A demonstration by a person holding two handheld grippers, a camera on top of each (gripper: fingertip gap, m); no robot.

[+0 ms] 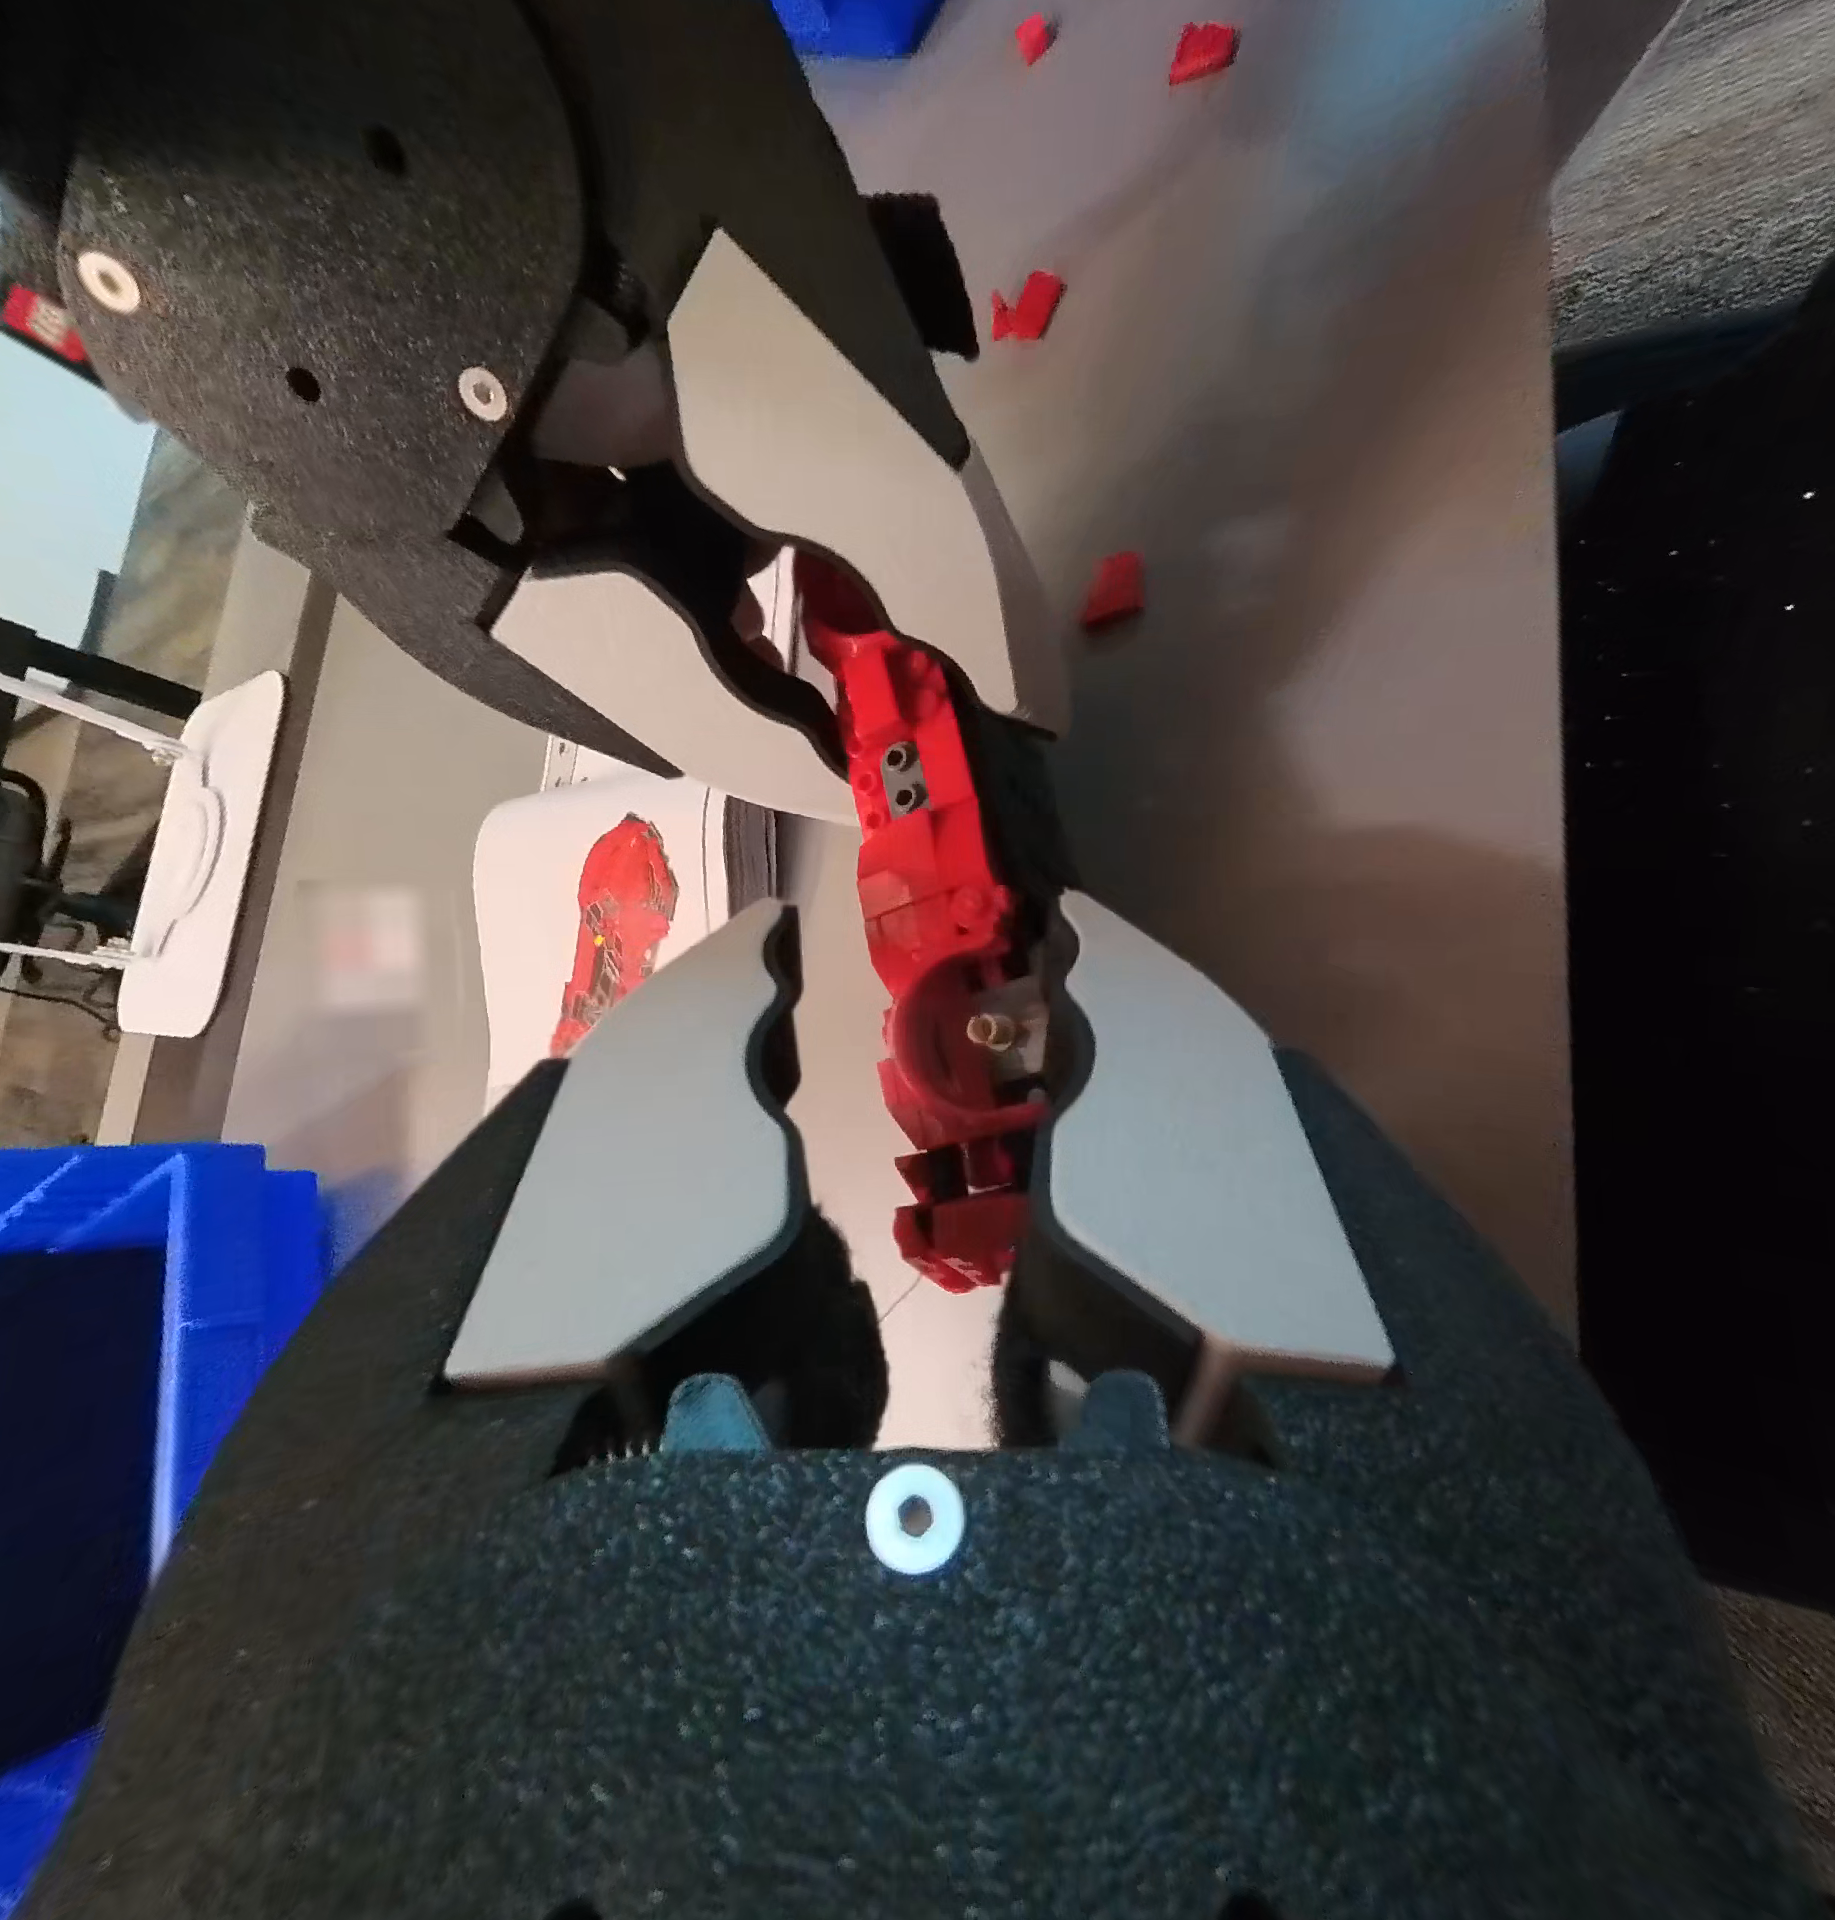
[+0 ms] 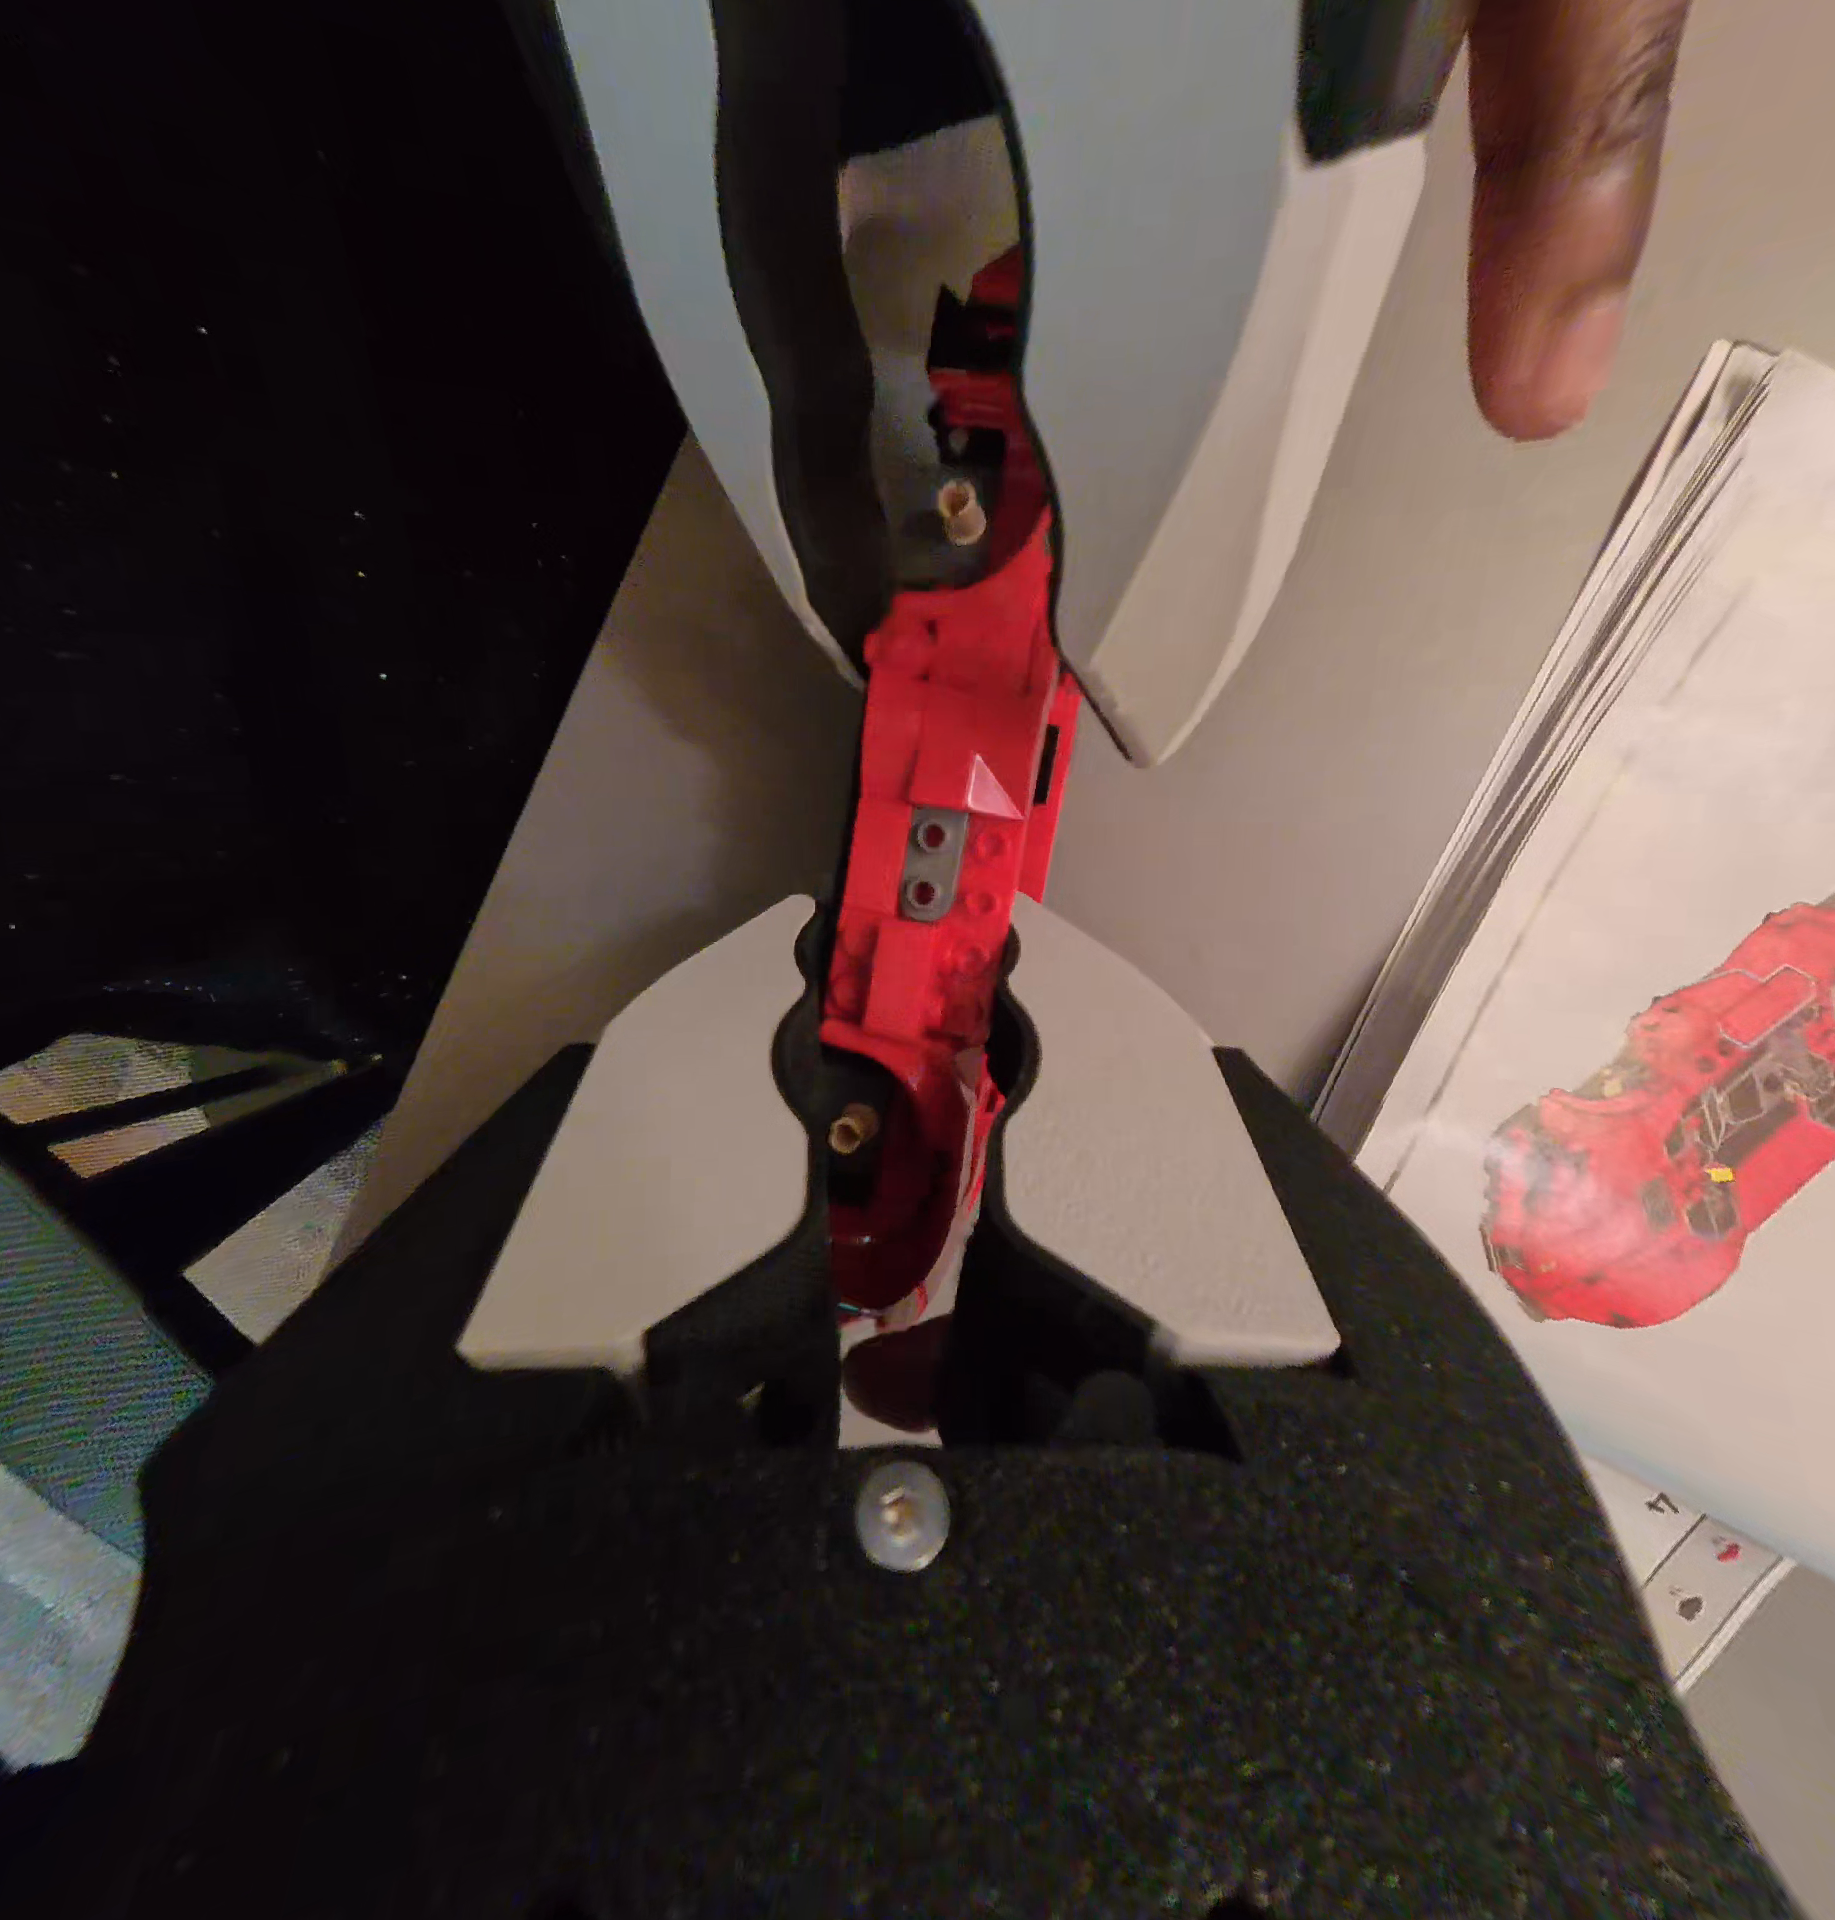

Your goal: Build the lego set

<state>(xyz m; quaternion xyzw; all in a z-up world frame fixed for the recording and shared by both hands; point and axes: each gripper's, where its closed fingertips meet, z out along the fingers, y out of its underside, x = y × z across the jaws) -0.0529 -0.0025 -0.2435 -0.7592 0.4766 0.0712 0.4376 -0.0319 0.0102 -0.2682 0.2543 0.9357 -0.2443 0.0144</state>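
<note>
A half-built red lego car body [image 1: 939,862] hangs in the air between both grippers, turned on edge. A small grey two-hole plate [image 2: 932,868] sits on its side, and tan axle pins show in both wheel arches. My right gripper [image 2: 913,935] is shut on one end of the body [image 2: 944,727]; it also shows in the left wrist view [image 1: 923,707]. My left gripper [image 1: 928,925] stands open around the other end. The body lies against its right finger, with a gap at its left finger. It also shows in the right wrist view [image 2: 996,707].
Loose red pieces [image 1: 1027,307] lie scattered on the pale table [image 1: 1308,727]. An instruction booklet [image 2: 1619,1039] showing the red car lies beside the work. A blue bin [image 1: 61,1299] stands at the left. A person's finger [image 2: 1557,208] is near the left gripper. A dark surface [image 1: 1723,935] lies past the table edge. My two grippers' fingertips are within a few centimetres of each other.
</note>
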